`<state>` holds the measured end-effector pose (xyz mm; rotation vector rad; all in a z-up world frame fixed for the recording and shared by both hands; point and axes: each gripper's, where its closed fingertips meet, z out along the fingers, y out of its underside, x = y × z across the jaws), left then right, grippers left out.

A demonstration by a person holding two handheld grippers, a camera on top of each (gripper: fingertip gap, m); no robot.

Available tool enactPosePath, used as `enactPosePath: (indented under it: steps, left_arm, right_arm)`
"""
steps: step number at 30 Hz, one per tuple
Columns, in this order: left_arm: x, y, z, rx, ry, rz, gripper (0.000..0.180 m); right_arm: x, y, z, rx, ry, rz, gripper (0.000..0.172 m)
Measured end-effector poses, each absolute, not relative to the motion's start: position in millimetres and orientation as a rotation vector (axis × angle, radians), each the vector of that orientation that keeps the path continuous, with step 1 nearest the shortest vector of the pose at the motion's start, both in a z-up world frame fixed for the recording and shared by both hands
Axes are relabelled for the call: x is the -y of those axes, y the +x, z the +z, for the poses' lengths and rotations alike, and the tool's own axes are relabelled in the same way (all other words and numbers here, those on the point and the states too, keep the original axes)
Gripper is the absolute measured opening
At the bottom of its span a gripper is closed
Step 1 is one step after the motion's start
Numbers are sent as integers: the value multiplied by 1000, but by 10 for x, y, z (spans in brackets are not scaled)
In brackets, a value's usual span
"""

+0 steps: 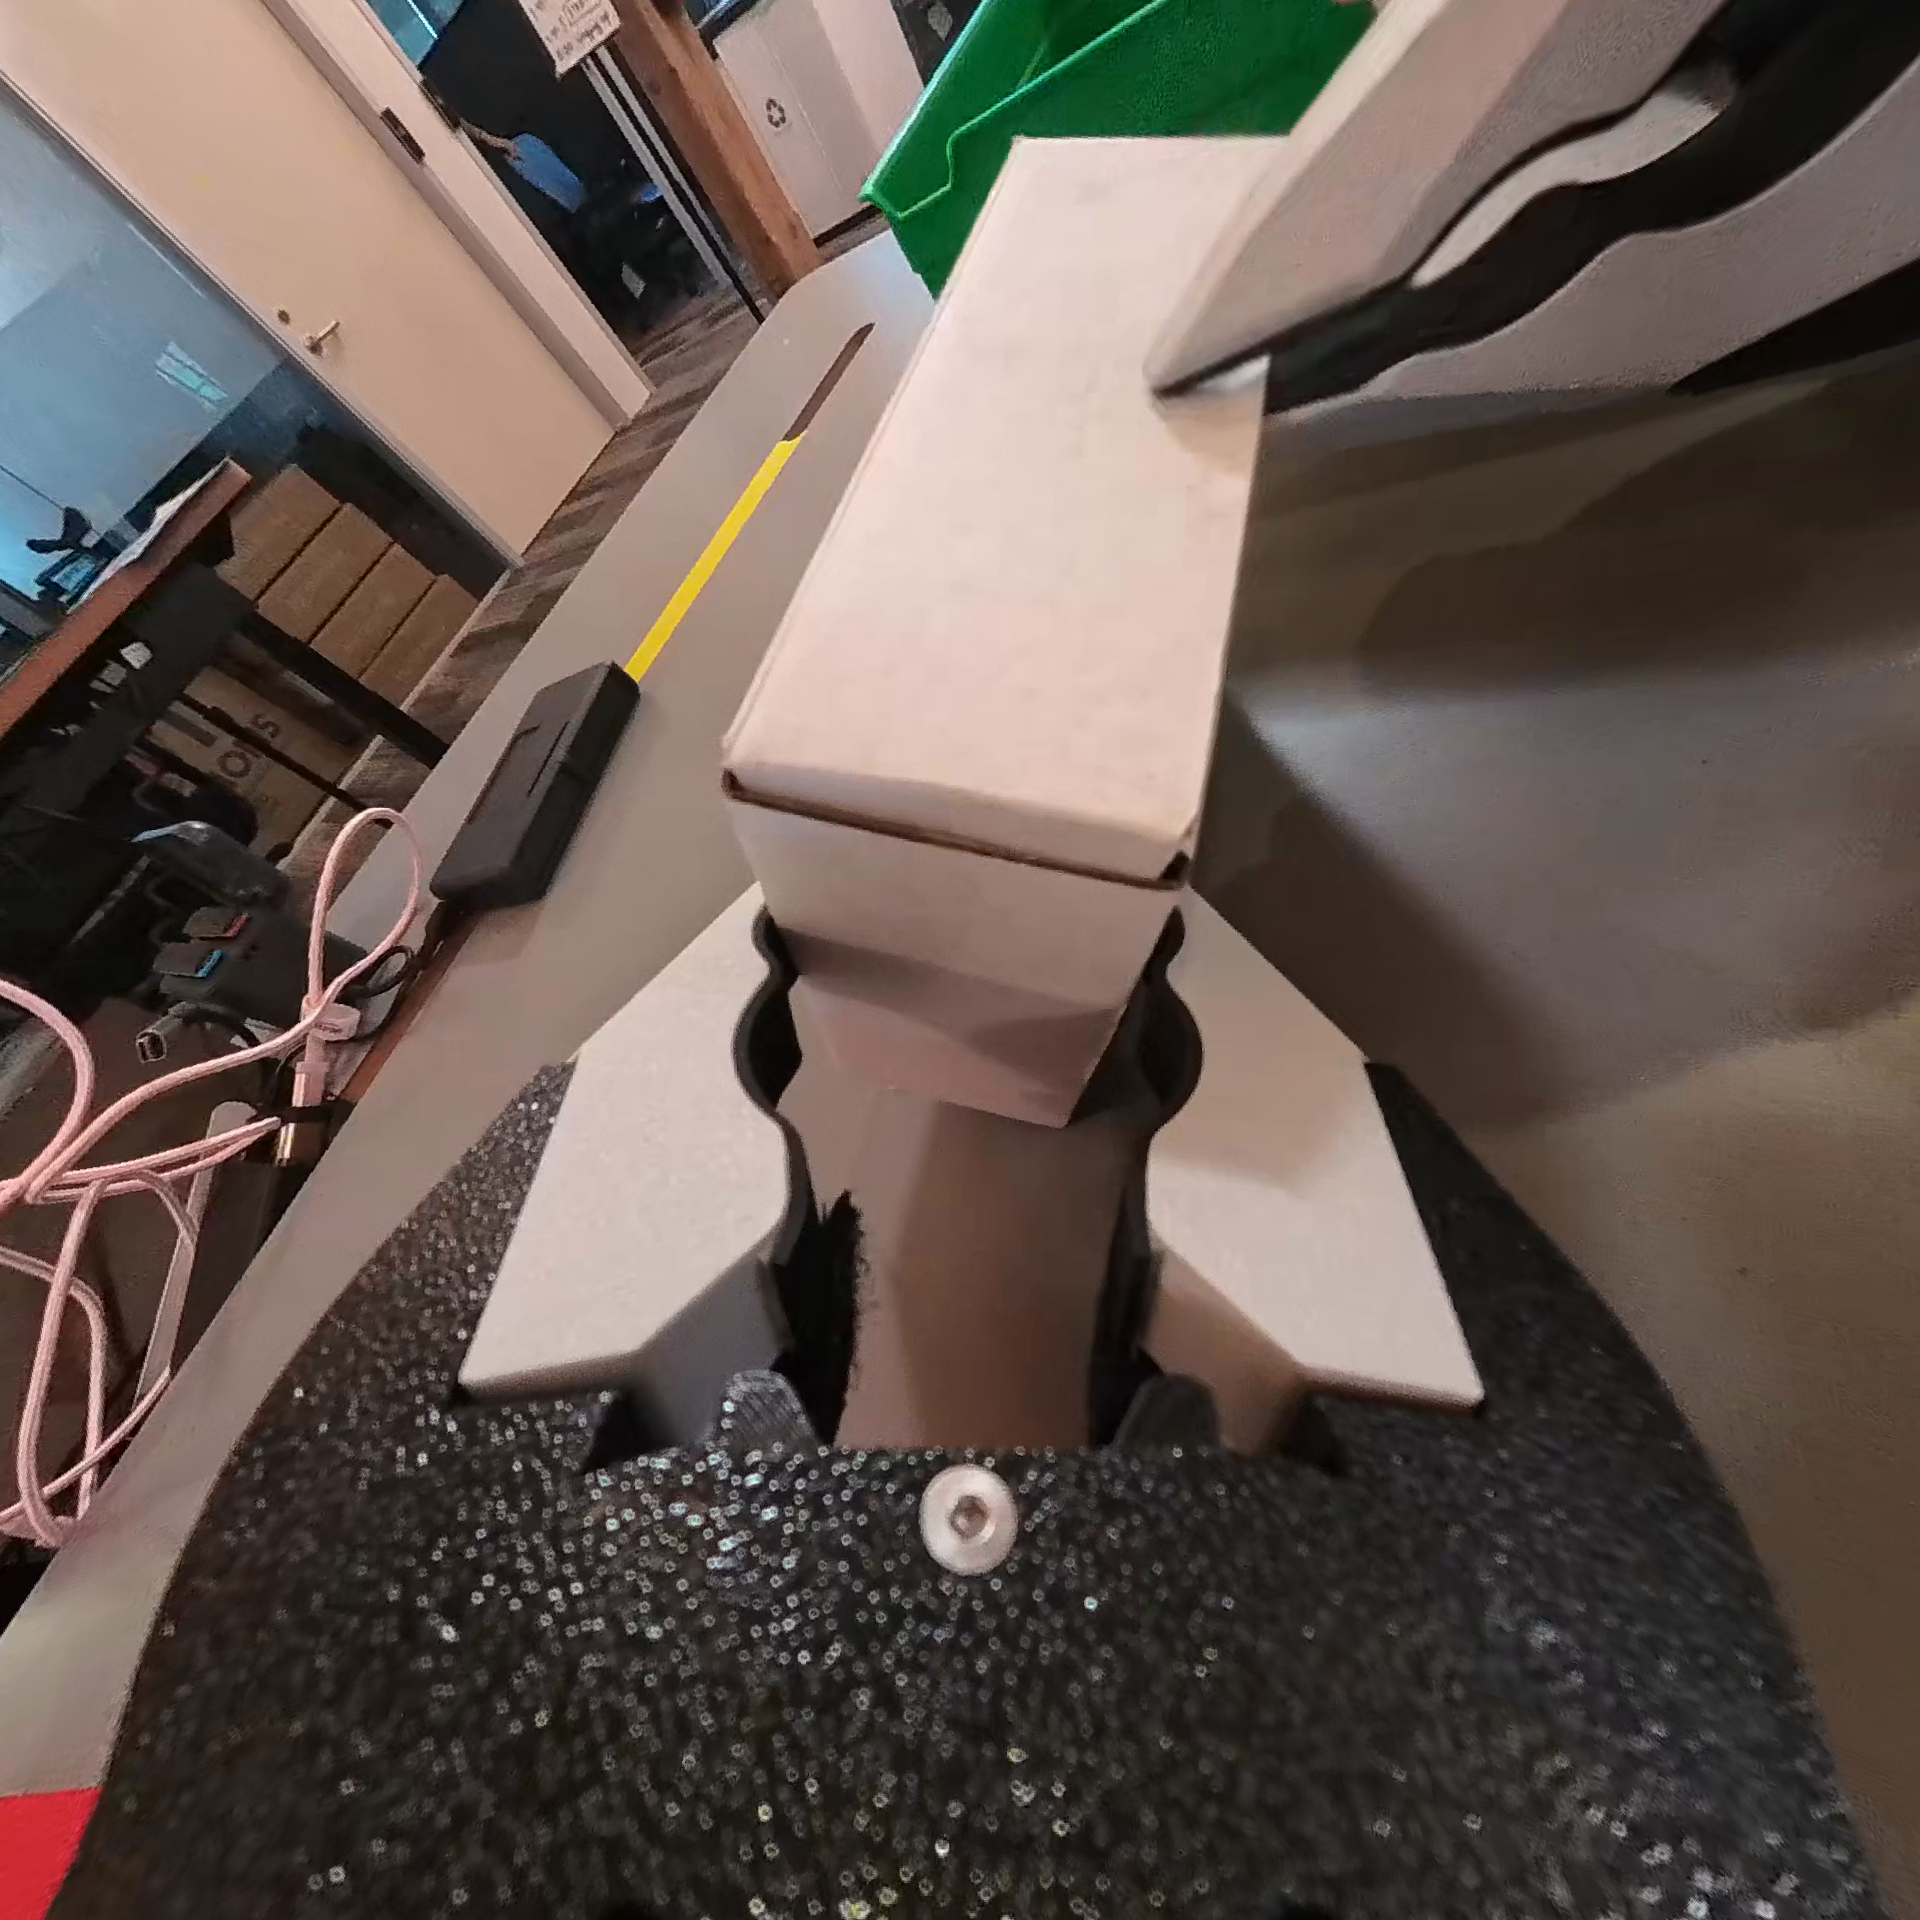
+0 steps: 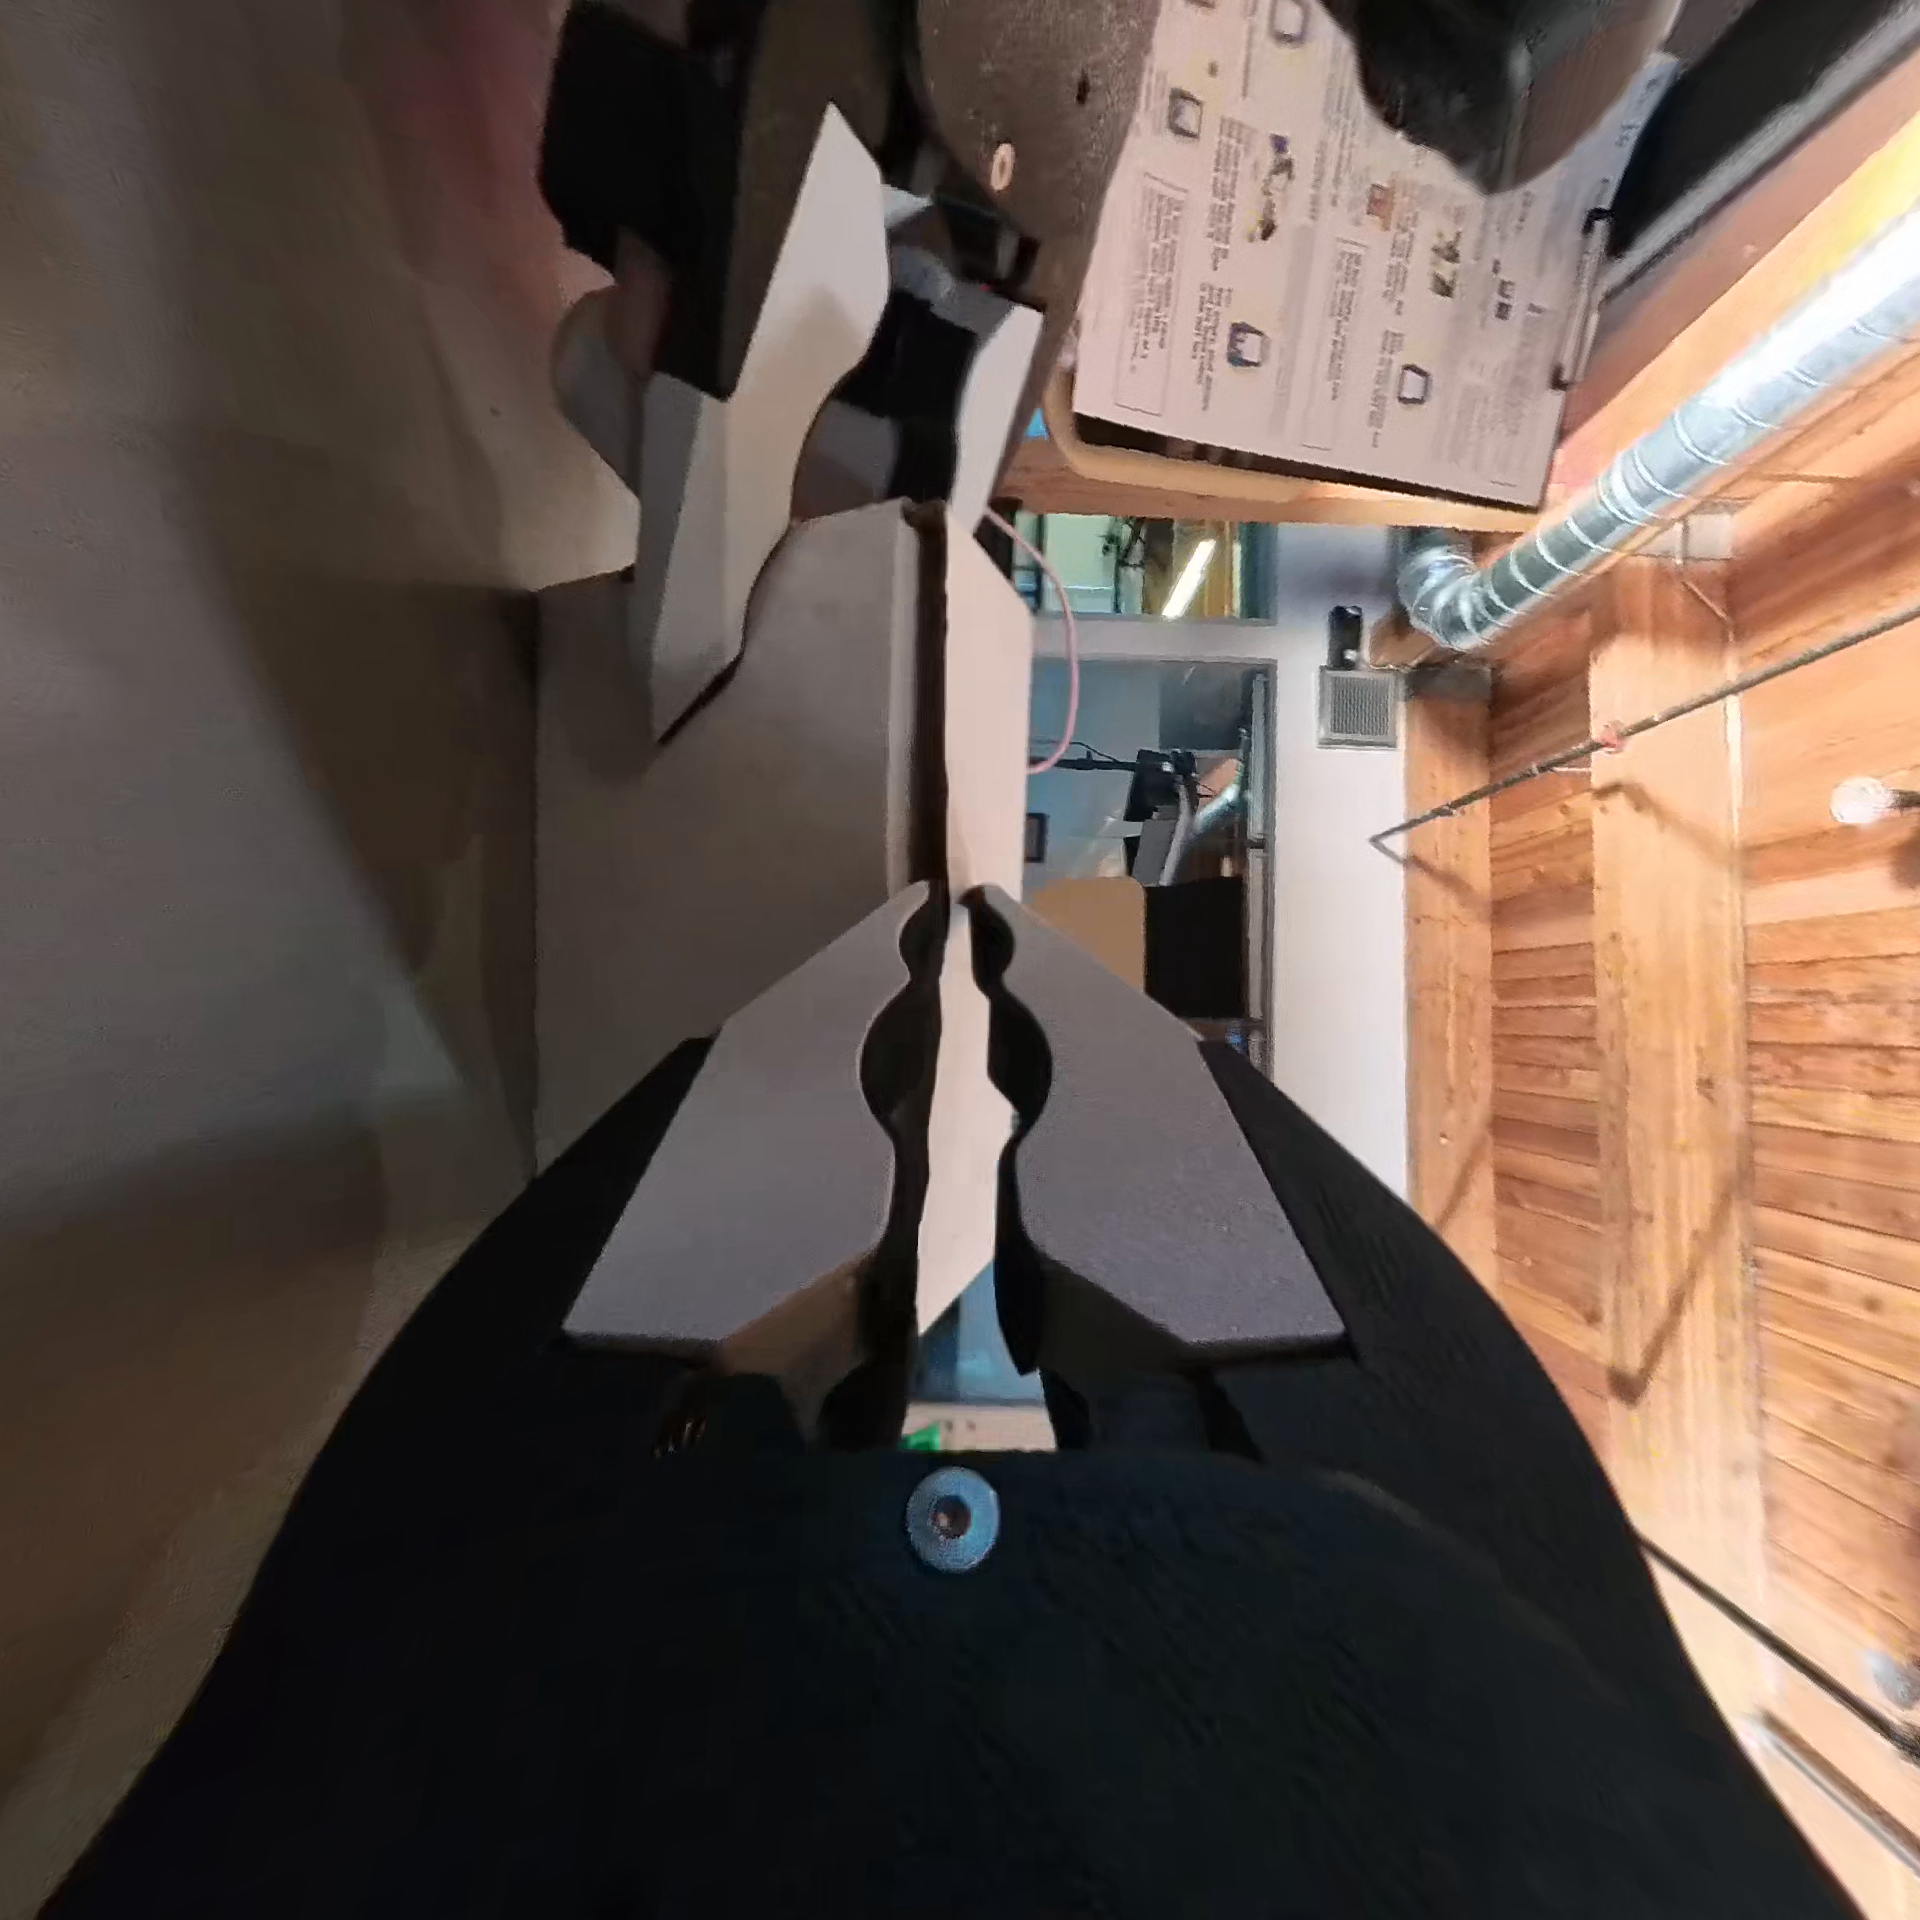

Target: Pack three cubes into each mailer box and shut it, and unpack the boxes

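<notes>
A white mailer box [image 1: 1018, 582] lies lengthwise on the grey table [image 1: 1558, 831], its lid nearly closed. My left gripper [image 1: 971, 966] is shut on the box's near end, with both pads pressed against its side walls. In the right wrist view, my right gripper [image 2: 951, 899] is shut on the thin white lid flap [image 2: 951, 1091] of the box [image 2: 727, 810], at the end opposite my left gripper. One finger [image 2: 717, 520] of the left gripper shows beyond it. The right gripper also shows in the left wrist view [image 1: 1455, 260] over the box's far end. No cubes are in view.
A green bin [image 1: 1039, 135] stands behind the box. A black device [image 1: 540, 779] and a yellow tape strip [image 1: 717, 561] lie at the table's left edge, with pink cables [image 1: 208, 1091] hanging below. A clipboard with a printed sheet [image 2: 1330, 260] stands behind the left gripper. The left gripper's tips are roughly 8 cm from the right gripper's.
</notes>
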<state>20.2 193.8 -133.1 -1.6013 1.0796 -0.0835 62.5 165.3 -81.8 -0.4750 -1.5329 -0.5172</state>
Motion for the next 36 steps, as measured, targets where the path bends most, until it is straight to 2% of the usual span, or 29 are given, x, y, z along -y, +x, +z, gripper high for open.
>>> enactPosePath:
  steps: [4,9,15,24,27,30,31,33,36]
  left_arm:
    - [-1952,175,-1326,-1095,-1577,-41,65]
    - [-1991,109,-1327,-1192,-1454,207,65]
    - [-1968,102,-1260,-1269,-1267,382,65]
    - [-1996,-34,-1320,-1356,-1176,614,65]
    - [-1956,-16,-1355,-1331,-1238,506,81]
    - [-1889,25,-1337,-1299,-1304,354,118]
    - [-1848,62,-1314,-1290,-1310,286,123]
    - [-1736,160,-1196,-1269,-1261,169,126]
    - [-1540,279,-869,-1195,-1129,36,116]
  right_arm:
    - [-1671,619,-798,1527,-553,-506,1]
    - [-1586,641,-570,1425,-607,-386,0]
    - [-1585,698,-434,1337,-614,-350,5]
    - [-1670,701,-540,1366,-673,-334,4]
    - [-1729,710,-590,1381,-685,-371,0]
    - [-1763,747,-551,1352,-713,-360,0]
    - [-1774,761,-540,1346,-721,-361,0]
    - [-1782,773,-534,1343,-724,-368,0]
    - [-1771,751,-553,1357,-716,-381,0]
